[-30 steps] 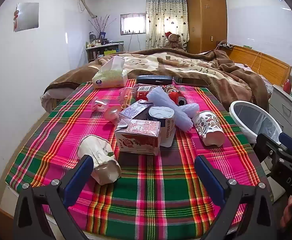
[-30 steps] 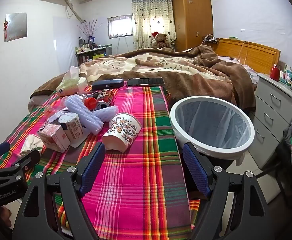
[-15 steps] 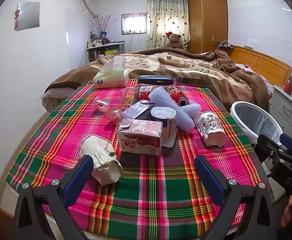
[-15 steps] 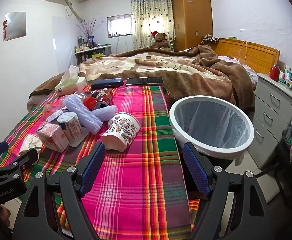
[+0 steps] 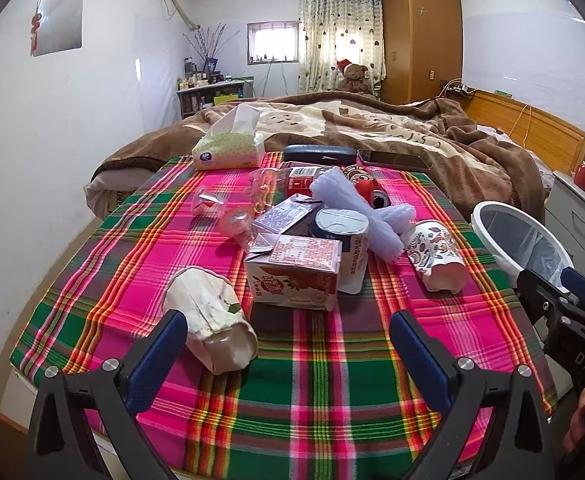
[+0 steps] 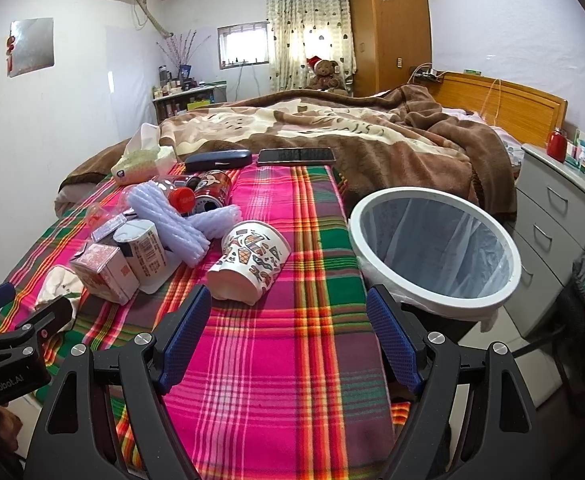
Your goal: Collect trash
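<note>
Left gripper [image 5: 288, 340]: we hold it low over the near edge of the plaid cloth [image 5: 316, 392], jaws spread wide, nothing between them.
Right gripper [image 6: 288, 332]: ours too, gaping wide and empty, just left of the bin.
Bin [image 6: 436, 308]: white-rimmed, lined with a clear bag, standing at the cloth's right edge.
Trash heap: we see it mid-cloth, left of the bin.
Patterned cup [image 6: 252, 264]: on its side, the piece nearest the bin.
Milk carton [image 5: 292, 276]: front of the heap.
Crushed paper cup [image 5: 212, 324]: lying just past our left finger.
Foam sleeves [image 6: 180, 224]: crossed, behind the patterned cup.
Phone [image 6: 296, 156]: at the cloth's far edge.
</note>
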`<state>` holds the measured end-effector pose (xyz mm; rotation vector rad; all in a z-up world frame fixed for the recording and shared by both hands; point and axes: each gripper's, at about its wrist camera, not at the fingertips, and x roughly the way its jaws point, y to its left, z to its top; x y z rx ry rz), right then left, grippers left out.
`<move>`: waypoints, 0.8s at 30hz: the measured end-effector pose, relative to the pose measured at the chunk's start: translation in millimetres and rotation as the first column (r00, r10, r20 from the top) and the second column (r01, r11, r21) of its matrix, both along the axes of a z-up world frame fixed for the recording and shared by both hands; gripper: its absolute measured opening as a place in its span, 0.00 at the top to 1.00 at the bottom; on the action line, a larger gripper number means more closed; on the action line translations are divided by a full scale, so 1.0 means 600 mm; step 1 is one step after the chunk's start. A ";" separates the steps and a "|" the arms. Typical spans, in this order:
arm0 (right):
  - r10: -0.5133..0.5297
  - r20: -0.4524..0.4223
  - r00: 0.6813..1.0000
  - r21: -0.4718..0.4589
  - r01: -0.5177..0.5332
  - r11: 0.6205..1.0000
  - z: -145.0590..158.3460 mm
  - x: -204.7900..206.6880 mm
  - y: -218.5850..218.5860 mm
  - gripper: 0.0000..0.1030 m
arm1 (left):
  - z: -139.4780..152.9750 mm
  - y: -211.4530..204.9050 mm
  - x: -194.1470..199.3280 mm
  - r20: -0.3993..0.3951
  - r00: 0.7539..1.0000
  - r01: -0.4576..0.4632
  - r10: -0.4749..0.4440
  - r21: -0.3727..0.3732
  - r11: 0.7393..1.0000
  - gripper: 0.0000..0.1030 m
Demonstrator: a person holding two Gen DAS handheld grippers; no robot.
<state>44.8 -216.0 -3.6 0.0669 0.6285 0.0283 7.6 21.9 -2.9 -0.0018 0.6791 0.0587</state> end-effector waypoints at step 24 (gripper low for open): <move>0.056 -0.192 0.980 0.032 -0.051 0.998 -0.042 0.131 0.042 0.21 | -0.081 0.167 0.089 -0.193 0.976 -0.146 0.103 -0.223 0.964 0.06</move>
